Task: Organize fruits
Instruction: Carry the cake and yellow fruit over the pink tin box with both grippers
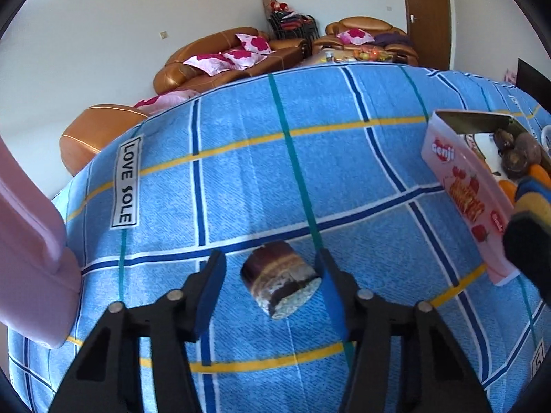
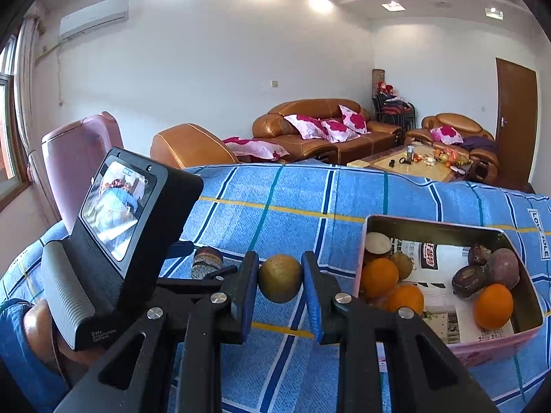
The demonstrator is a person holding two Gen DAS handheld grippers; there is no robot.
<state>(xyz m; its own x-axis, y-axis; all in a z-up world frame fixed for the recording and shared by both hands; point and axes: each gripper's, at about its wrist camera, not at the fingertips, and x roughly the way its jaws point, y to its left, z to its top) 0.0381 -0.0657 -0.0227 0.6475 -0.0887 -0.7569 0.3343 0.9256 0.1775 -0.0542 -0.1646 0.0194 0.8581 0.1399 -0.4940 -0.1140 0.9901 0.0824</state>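
Note:
A purple-and-tan cut fruit chunk (image 1: 280, 277) lies on the blue plaid cloth (image 1: 241, 172) between the fingers of my open left gripper (image 1: 272, 272); the jaws stand wide on either side, not touching it. It also shows in the right wrist view (image 2: 206, 261). My right gripper (image 2: 279, 275) is shut on a round yellow-brown fruit (image 2: 279, 278), held above the cloth just left of the pink tin (image 2: 365, 237). The tin (image 1: 458, 189) holds oranges (image 2: 378, 277), dark passion fruits (image 2: 504, 268) and other fruit.
The left gripper's body with its screen (image 2: 117, 213) fills the left of the right wrist view. A pink chair (image 1: 27, 258) stands at the table's left edge. Brown sofas (image 2: 327, 127) and a coffee table (image 2: 413, 161) stand beyond the table.

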